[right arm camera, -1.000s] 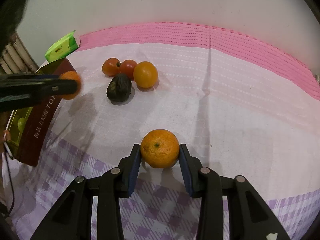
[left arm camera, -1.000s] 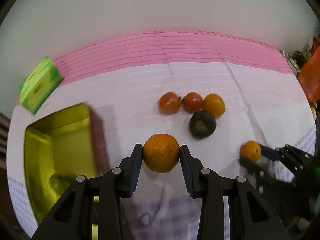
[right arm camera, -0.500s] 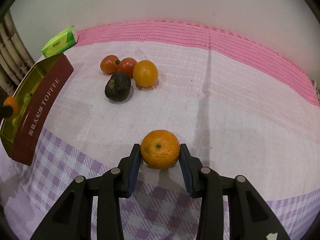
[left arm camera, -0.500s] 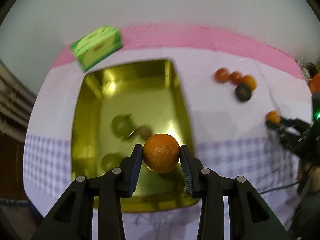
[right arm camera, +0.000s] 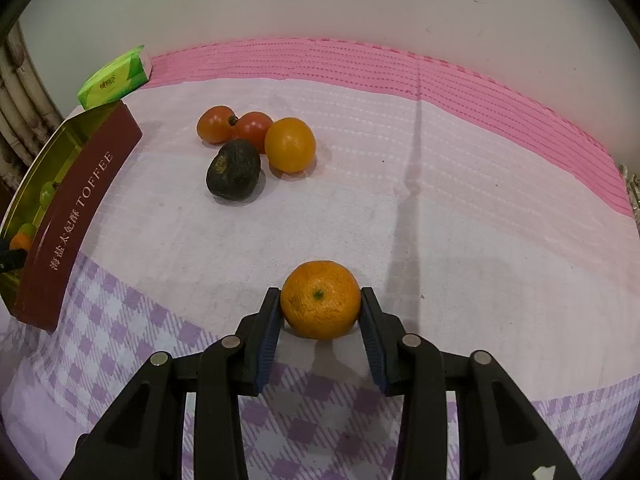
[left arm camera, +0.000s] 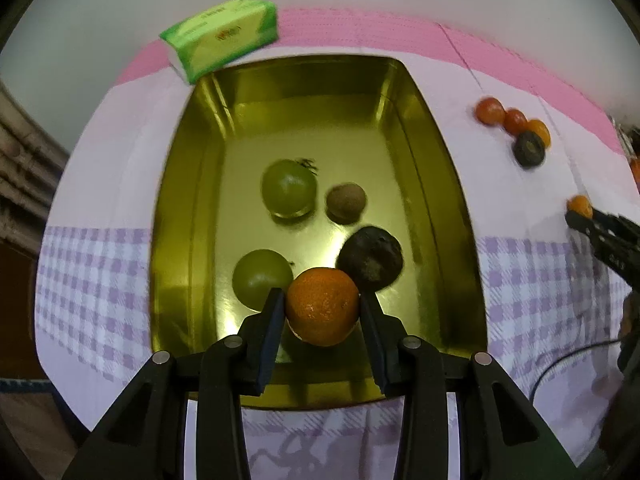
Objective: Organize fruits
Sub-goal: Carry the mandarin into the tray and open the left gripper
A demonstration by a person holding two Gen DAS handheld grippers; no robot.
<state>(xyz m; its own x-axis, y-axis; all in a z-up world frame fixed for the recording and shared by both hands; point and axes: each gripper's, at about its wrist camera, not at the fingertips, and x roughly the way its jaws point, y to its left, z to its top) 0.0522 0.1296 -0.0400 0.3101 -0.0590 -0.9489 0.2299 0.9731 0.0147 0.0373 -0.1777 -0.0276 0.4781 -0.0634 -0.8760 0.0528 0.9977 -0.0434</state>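
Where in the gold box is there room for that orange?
The far half of the gold tin, beyond the green fruit and brown fruit, is bare. The near half is crowded: another green fruit and a dark fruit.

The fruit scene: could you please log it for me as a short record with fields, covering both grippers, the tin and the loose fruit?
left gripper: shut on an orange, above the gold tin
right gripper: shut on a second orange, over the cloth
in the tin: two green fruits, one brown fruit, one dark fruit
loose on the cloth: two red fruits, one orange fruit, one dark avocado-like fruit, clustered together
beyond the tin: green tissue pack
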